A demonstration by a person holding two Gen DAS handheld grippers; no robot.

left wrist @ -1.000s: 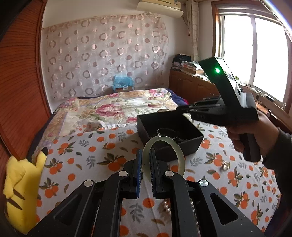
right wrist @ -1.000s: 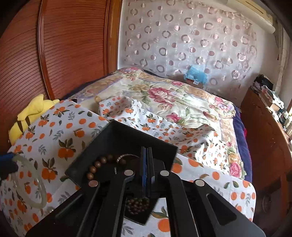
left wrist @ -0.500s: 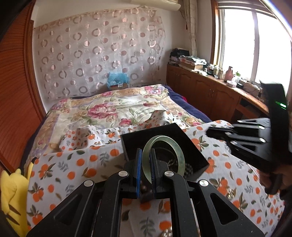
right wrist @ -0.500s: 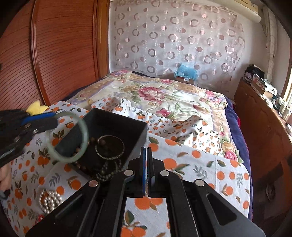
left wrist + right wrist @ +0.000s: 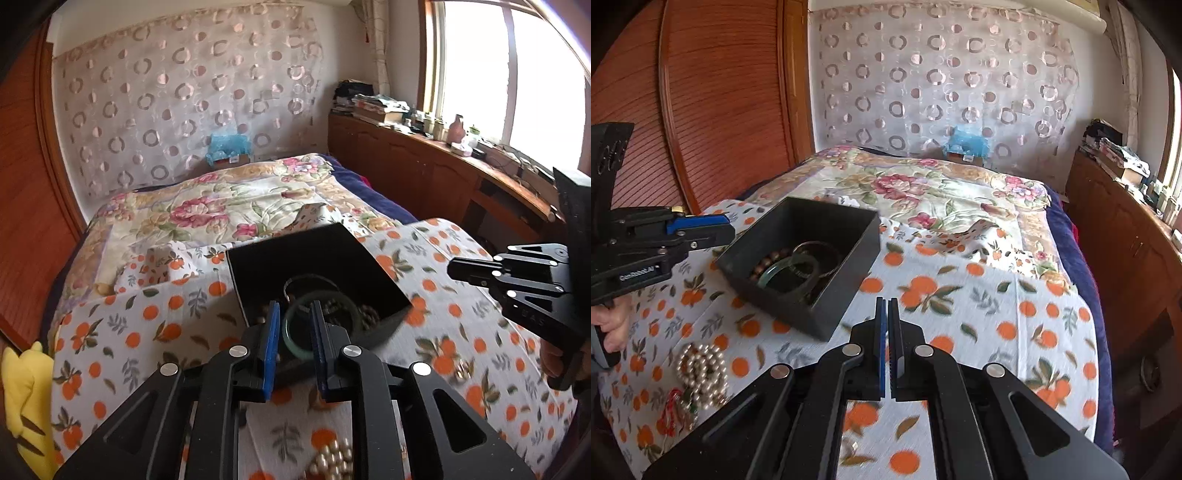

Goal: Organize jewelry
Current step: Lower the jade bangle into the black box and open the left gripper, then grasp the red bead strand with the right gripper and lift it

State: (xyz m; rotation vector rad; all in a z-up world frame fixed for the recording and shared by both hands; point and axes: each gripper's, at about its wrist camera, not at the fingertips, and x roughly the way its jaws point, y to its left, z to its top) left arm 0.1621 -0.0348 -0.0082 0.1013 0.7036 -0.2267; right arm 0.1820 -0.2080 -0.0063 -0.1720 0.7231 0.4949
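A black open box (image 5: 812, 291) sits on the orange-print cloth (image 5: 979, 306). A pale green bangle (image 5: 788, 271) lies inside it on a brown bead bracelet (image 5: 768, 260) and a dark bangle (image 5: 820, 251). In the left wrist view the green bangle (image 5: 295, 341) lies in the box (image 5: 321, 251), seen between my left fingers. My left gripper (image 5: 293, 314) is open just above the box's near edge and holds nothing. My right gripper (image 5: 889, 306) is shut and empty, right of the box.
A pearl strand (image 5: 700, 369) and a red-and-green trinket (image 5: 677, 410) lie on the cloth near the front left; the pearls also show in the left wrist view (image 5: 332, 461). A yellow plush (image 5: 26, 402) sits at the left edge. A floral quilt (image 5: 923, 192) lies behind.
My left gripper has opened and the green bangle has dropped from it into the black box. The right gripper has drawn back to the right, away from the box.
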